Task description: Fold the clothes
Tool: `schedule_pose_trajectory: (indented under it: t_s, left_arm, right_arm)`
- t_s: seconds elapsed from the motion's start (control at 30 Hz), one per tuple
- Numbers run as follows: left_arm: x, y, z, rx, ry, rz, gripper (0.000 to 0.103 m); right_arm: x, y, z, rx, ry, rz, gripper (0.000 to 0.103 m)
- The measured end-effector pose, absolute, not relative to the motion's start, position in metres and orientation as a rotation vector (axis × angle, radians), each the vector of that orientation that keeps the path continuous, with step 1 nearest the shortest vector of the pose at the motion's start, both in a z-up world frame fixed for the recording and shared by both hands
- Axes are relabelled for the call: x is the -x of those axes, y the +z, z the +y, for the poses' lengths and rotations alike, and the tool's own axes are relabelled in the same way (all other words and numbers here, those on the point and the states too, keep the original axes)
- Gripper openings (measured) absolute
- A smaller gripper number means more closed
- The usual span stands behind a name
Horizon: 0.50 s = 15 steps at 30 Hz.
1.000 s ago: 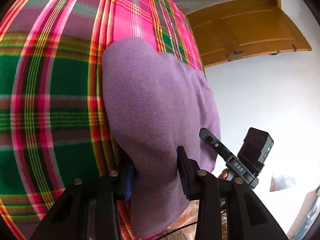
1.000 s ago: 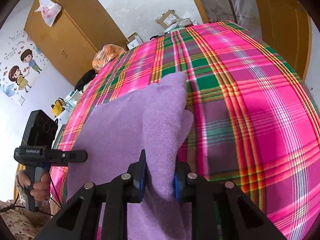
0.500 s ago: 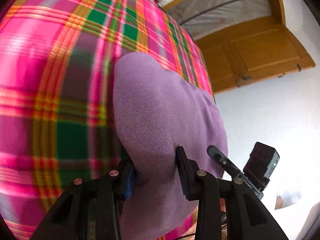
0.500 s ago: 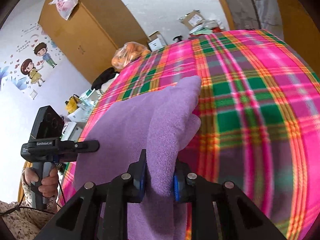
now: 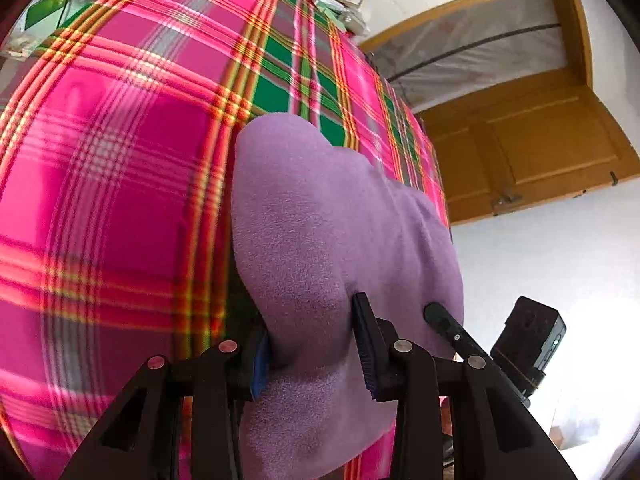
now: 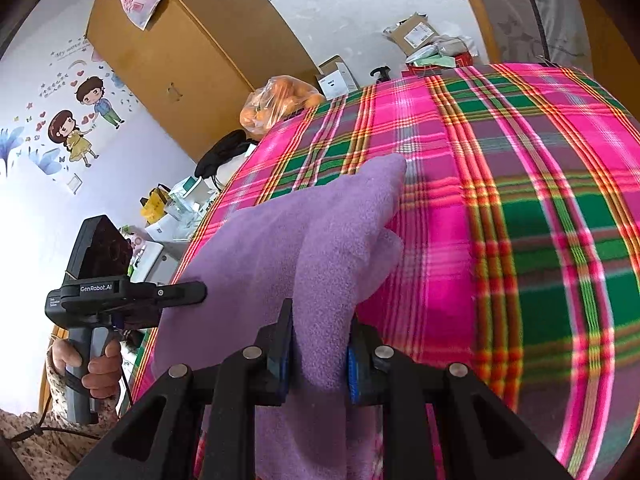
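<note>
A purple fleece garment [image 5: 320, 240] hangs lifted above a bed spread with a pink and green plaid blanket [image 5: 120, 184], its far corner pointing out over the plaid. The left hand-held gripper [image 5: 312, 344] and the right hand-held gripper [image 6: 318, 344] are each clamped on a bunched edge of the fleece, apparently so the cloth stays stretched between them and can be carried over as a fold. The person's hand [image 6: 96, 368] on the left handle shows beside the bed, near a wooden wardrobe [image 6: 180, 52].
</note>
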State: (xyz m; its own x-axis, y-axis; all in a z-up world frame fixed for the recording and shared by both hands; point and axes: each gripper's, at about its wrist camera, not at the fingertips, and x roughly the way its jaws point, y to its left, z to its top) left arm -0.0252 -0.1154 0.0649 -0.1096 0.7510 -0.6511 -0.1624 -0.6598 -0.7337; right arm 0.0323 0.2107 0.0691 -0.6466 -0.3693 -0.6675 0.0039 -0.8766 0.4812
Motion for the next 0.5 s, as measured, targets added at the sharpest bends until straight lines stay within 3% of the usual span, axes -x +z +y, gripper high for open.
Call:
schedule_pose_trajectory:
  t_s: [0.5]
  left_arm:
    - [0.067, 0.062, -0.136, 1.485, 1.960, -0.688, 0.038]
  right_arm:
    - [0.027, 0.062, 0.196, -1.123, -2.596, -0.646, 0.021]
